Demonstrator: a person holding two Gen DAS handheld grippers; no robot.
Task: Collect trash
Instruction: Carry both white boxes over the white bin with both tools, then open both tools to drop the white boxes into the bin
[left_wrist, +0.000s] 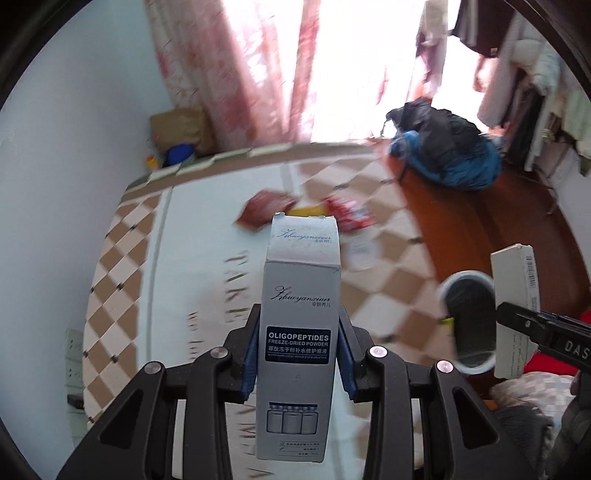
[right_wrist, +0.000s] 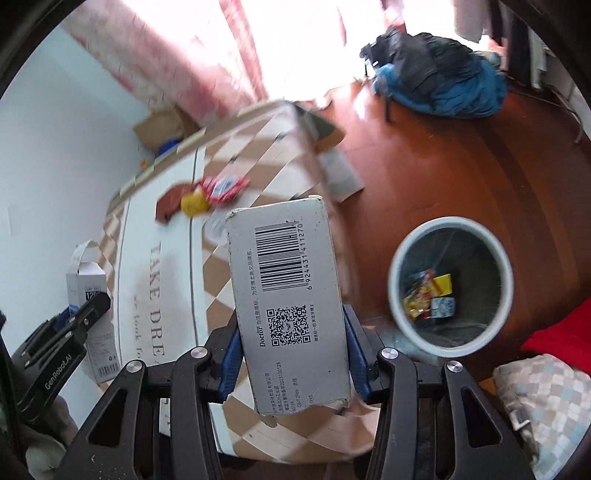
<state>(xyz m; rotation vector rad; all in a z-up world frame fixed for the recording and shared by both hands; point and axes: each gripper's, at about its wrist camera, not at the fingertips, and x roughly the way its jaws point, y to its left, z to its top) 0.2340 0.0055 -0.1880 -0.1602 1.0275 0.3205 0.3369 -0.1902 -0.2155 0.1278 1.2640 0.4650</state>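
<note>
Each black gripper has blue finger pads, silver pivot screws and white lettering.

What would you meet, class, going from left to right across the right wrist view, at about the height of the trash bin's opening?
Left gripper holding the white powder box → tablecloth with printed lettering → barcode box in the right gripper → grey trash bin → red cloth.

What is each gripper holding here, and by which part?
Left gripper: the Oligopeptides carton, jaws on its side faces around mid-height. Right gripper: the barcode box, jaws on its long edges, lower half.
</note>
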